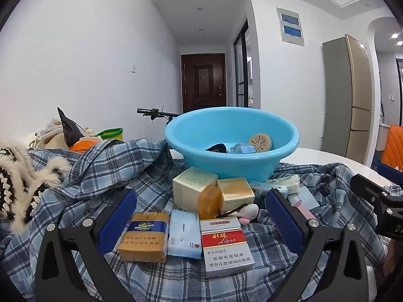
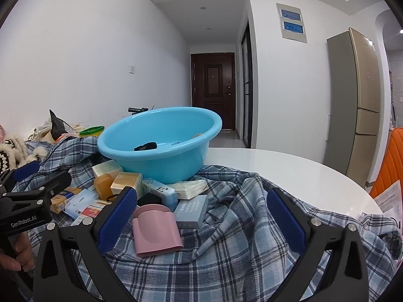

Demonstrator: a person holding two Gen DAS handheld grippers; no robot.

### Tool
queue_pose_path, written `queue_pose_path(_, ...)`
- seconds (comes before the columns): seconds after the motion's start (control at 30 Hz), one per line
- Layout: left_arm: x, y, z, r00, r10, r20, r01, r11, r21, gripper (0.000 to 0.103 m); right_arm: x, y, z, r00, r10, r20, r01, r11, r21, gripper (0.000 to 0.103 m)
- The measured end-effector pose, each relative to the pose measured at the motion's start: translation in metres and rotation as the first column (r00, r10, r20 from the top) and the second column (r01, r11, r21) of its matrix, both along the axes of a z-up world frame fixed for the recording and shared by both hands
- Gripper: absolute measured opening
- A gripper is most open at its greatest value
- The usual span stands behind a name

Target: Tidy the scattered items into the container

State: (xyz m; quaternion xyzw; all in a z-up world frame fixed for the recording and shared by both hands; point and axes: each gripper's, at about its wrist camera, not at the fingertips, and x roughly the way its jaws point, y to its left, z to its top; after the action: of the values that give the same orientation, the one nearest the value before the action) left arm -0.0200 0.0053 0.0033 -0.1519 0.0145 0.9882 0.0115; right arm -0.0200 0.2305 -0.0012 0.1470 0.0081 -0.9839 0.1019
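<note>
A light blue basin (image 1: 231, 161) (image 2: 161, 158) stands on a plaid cloth (image 1: 83, 176) (image 2: 239, 226) and holds a black item, a blue packet and a tan round disc (image 1: 260, 142). My left gripper (image 1: 201, 222) is open and empty above a gold cigarette pack (image 1: 144, 239), a blue tissue pack (image 1: 185, 234) and a red-and-white cigarette pack (image 1: 226, 246). Cream boxes (image 1: 194, 187) and an amber soap (image 1: 209, 201) lie before the basin. My right gripper (image 2: 201, 222) is open and empty, with a pink case (image 2: 156, 229) and a grey box (image 2: 192, 210) by its left finger.
A furry black-and-white garment (image 1: 17, 176) and clutter with a green lid (image 1: 110, 133) lie at the left. The white round table (image 2: 302, 173) shows beyond the cloth. An orange chair (image 2: 390, 161) and a fridge (image 2: 362, 105) stand at the right.
</note>
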Motion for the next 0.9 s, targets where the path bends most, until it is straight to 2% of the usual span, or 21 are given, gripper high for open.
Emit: queue_pose_path(0.9,-0.0002,-0.0008,-0.0001,1.0,0.007,0.0,-0.007,1.0,0.001,0.103,-0.001,0.0009,-0.0002,1.0,-0.017,0.003,0.017,1.0,0.002,0.103)
